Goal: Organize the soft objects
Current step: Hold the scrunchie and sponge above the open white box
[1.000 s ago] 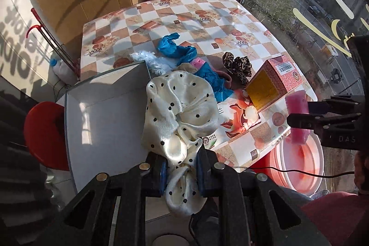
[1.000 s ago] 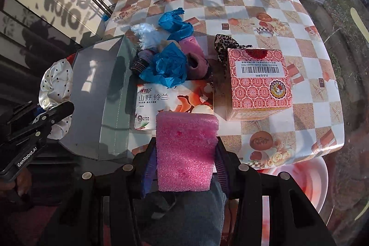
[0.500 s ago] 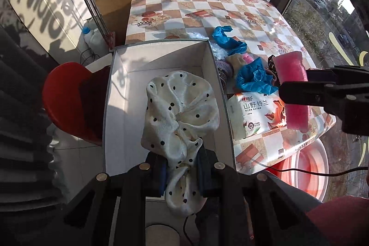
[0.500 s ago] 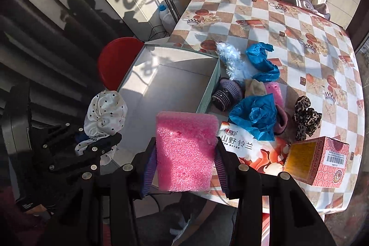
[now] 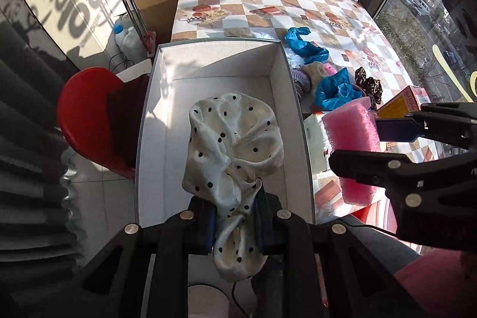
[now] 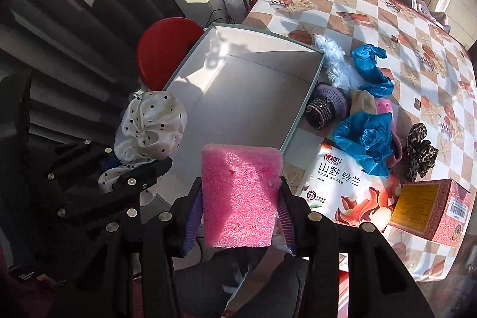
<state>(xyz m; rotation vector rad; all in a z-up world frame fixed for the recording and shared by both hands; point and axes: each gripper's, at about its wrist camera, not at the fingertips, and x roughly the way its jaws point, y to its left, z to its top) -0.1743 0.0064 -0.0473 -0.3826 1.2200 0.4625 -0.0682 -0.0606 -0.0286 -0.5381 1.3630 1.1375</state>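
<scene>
Both tools swung off the counter toward the box over the last second. Left tool was clenched on the dotted scrunchie, now hanging over the box's near half; a second back it sat over the counter beside the box. Right tool was clamped on the pink sponge, now just outside the box's near right corner. Box looked empty. Probably both drops were next, scrunchie first. Remaining soft pile lay right of the box.
</scene>
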